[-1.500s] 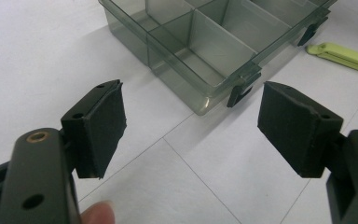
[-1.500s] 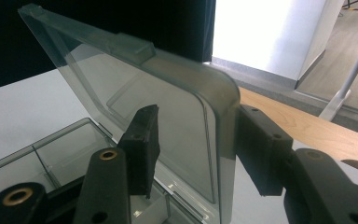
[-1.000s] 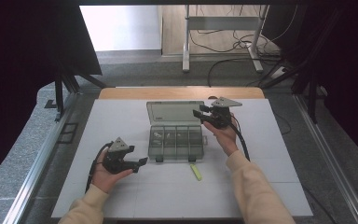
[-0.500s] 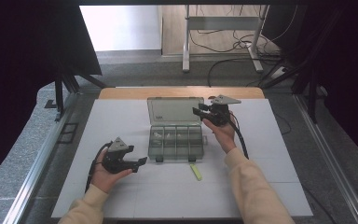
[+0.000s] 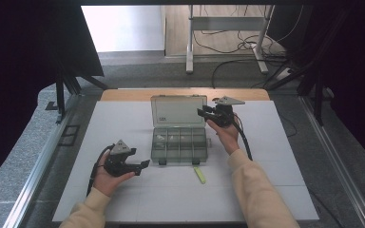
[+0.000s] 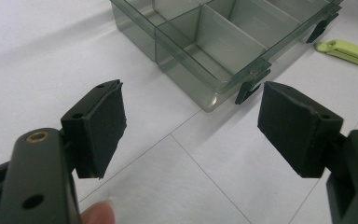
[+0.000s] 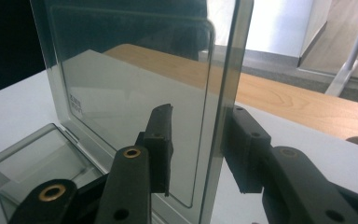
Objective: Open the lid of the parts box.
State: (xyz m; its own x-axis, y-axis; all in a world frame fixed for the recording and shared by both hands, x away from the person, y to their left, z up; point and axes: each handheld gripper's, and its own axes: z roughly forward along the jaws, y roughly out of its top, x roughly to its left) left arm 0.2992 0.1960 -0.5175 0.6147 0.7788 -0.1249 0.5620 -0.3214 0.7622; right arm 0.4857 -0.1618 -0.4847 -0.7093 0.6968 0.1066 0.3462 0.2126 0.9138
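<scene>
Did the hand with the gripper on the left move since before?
No. The left gripper sits at the same spot beside the front left corner of the clear box, jaws open.

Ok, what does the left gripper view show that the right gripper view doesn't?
Left gripper view: the front corner of the box, its dark latches and a yellow-green clip on the white table. Right gripper view: the clear lid standing upright, with a wooden table edge behind it. Both: the box's transparent compartments and the white table.
</scene>
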